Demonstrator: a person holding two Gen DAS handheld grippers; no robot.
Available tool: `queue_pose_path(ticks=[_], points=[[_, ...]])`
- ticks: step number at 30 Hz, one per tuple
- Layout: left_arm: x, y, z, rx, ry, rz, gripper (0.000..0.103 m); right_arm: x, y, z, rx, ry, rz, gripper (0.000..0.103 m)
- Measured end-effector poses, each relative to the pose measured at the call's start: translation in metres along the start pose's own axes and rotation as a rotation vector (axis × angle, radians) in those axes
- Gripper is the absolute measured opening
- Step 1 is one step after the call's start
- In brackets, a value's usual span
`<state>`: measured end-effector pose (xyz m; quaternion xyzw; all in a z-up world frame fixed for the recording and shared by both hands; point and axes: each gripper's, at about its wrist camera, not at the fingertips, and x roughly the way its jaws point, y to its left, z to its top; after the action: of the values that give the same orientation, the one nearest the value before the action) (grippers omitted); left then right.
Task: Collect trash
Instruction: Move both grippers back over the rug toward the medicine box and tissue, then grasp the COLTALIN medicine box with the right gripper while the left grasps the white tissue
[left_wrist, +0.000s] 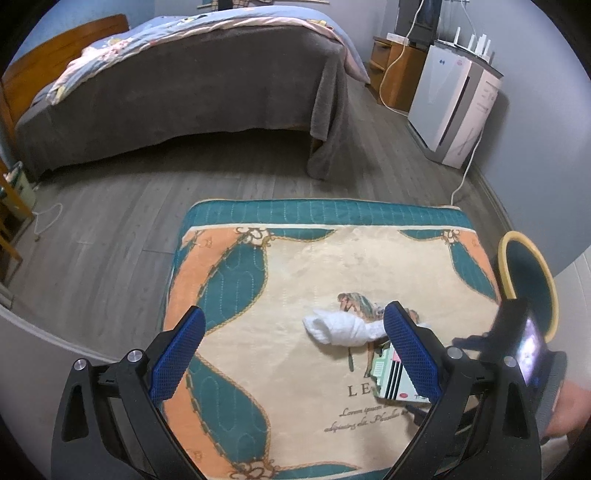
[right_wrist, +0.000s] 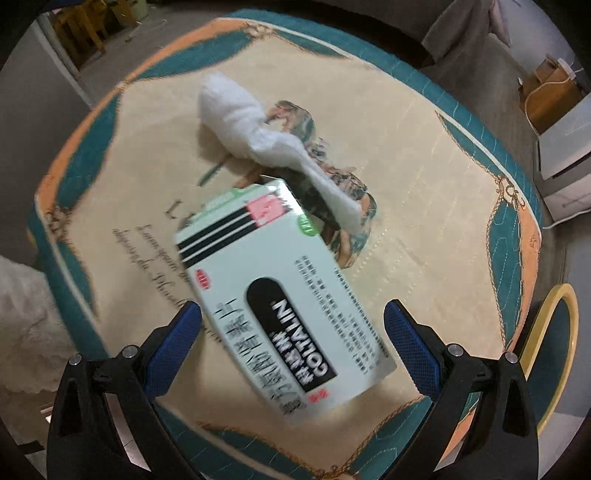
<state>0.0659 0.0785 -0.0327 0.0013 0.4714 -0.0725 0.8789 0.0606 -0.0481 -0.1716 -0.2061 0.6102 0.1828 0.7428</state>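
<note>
Both tongs spread; right view alone shows the box label, COLTALIN

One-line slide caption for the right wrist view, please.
Open right gripper poised over a mint-green box beside a crumpled white tissue on a patterned mat.

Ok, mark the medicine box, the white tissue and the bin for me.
medicine box (right_wrist: 280, 306), right wrist view, middle of its printed face.
white tissue (right_wrist: 240, 118), right wrist view, thick crumpled end.
bin (left_wrist: 511, 251), left wrist view, yellow rim.
</note>
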Motion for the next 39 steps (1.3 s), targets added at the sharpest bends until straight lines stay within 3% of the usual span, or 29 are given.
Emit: queue_pose_path(ticks=[3,7,11,18,23,26,30,37,39], points=[[0.004,0.003,-0.002,-0.002,0.015,0.002,0.096,0.01,-0.008,0.007,0.06,0.016,-0.02,0.097],[0.012,0.009,-0.005,-0.004,0.041,0.017,0.096,0.016,-0.011,0.013,0.118,0.016,0.018,0.096],[0.022,0.013,-0.008,-0.02,0.066,0.02,0.096,0.016,-0.01,0.014,0.127,0.017,0.035,0.083],[0.041,0.005,-0.011,0.025,0.098,0.07,0.096,-0.013,-0.028,0.005,0.222,0.022,0.066,0.079],[0.058,-0.008,-0.012,0.047,0.11,0.06,0.096,-0.045,-0.072,-0.002,0.343,-0.021,0.005,0.079],[0.071,-0.021,-0.016,0.079,0.128,0.044,0.096,-0.041,-0.097,-0.009,0.446,-0.013,-0.054,0.079],[0.088,-0.046,-0.027,0.182,0.147,0.032,0.096,-0.027,-0.121,-0.016,0.491,0.022,-0.134,0.079],[0.107,-0.069,-0.034,0.271,0.16,0.017,0.092,-0.011,-0.142,-0.036,0.536,0.052,-0.115,0.08],[0.114,-0.072,-0.035,0.288,0.17,0.007,0.083,-0.004,-0.141,-0.034,0.529,0.071,-0.105,0.08]])
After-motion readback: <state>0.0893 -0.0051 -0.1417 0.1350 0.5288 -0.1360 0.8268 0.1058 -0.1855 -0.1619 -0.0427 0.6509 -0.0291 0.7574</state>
